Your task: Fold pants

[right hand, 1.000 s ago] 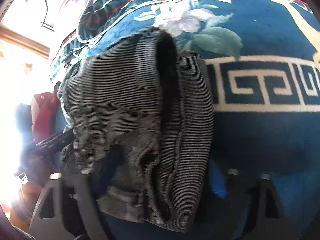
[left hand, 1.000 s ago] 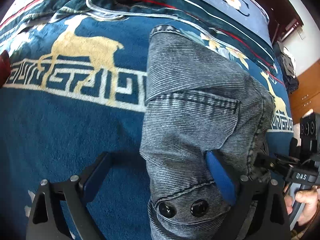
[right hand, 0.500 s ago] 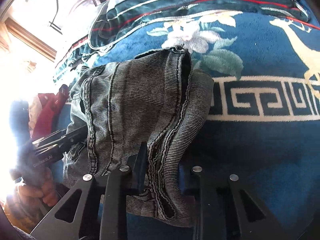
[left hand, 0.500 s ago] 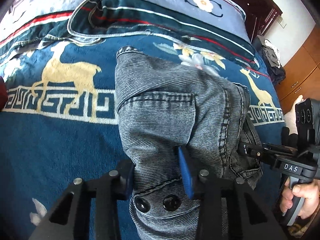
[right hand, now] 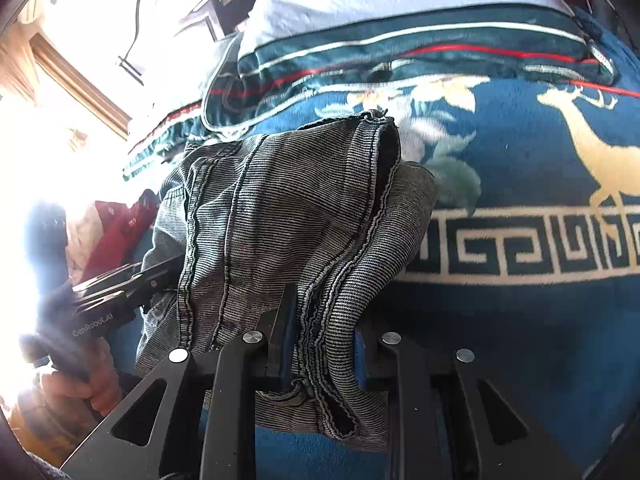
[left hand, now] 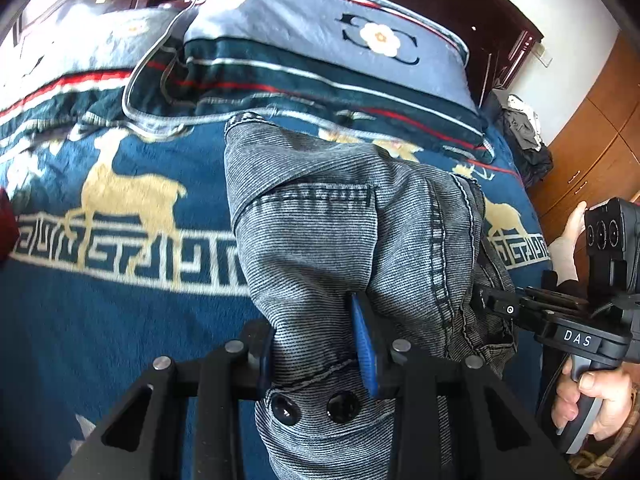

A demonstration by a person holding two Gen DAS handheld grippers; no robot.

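I have both tongs clamped on the pants [left hand: 320, 240], a grey striped denim pair bunched into a thick fold on the bed. My left tongs [left hand: 316, 348] pinch the waistband end: the blue pads [left hand: 364, 344] press in from either side of the cloth just above two dark buttons [left hand: 314, 404], and the fabric spills over and below the fingers toward me. From this view the pants run away from the tongs toward the pillow [left hand: 320, 36], with a stitched pocket edge lying across the middle.

My right tongs [right hand: 324, 344] grip the other side of the same bundle, pinching a wad of seamed edges that hangs down between the fingers. The folded cloth rises in front of them, with an open hem mouth facing up and to the right.

The two tools point toward each other's side across the pants. In the left view I see the right hand [left hand: 592, 400] wrapped around its handle at the right edge, tool level and reaching into the cloth. In the right view the left hand [right hand: 80, 384] holds its handle low at the left edge, partly washed out by window glare.

The pants sit on a blue blanket [right hand: 520, 340] with gold deer and a cream key border.
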